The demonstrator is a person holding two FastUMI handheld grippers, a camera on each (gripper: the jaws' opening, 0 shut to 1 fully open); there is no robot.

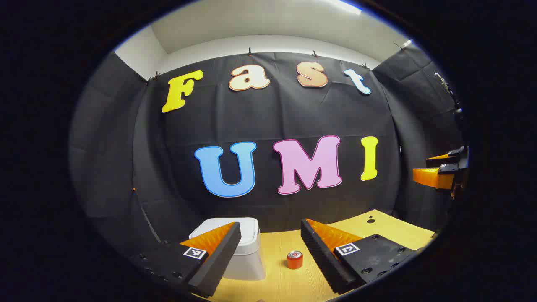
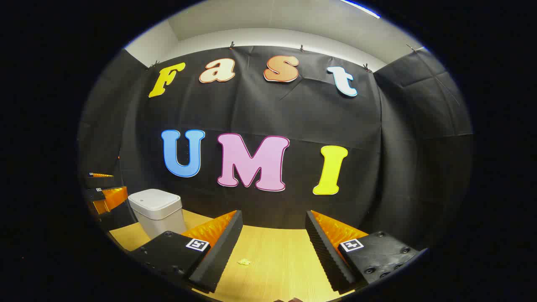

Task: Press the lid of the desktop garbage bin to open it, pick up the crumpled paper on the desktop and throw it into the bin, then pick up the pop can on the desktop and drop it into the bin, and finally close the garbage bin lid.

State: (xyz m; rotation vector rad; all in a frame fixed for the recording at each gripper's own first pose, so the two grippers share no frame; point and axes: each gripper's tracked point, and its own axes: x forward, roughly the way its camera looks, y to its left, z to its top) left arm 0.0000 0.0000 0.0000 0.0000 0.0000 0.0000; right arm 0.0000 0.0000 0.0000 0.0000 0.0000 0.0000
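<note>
A white desktop bin (image 1: 245, 251) with its lid down stands on the wooden table, partly behind my left gripper's left finger. A red pop can (image 1: 294, 259) stands upright just right of the bin, seen between the fingers of my left gripper (image 1: 272, 251), which hangs open above the table with nothing in it. In the right gripper view the bin (image 2: 157, 212) sits at the far left. A small yellowish crumpled paper (image 2: 244, 262) lies on the table between the fingers of my right gripper (image 2: 272, 243), which is open and holds nothing.
The wooden table (image 2: 277, 260) runs back to the black cloth wall. The right gripper (image 1: 438, 174) shows at the right edge of the left gripper view, and the left gripper (image 2: 105, 197) at the left edge of the right gripper view, beside the bin.
</note>
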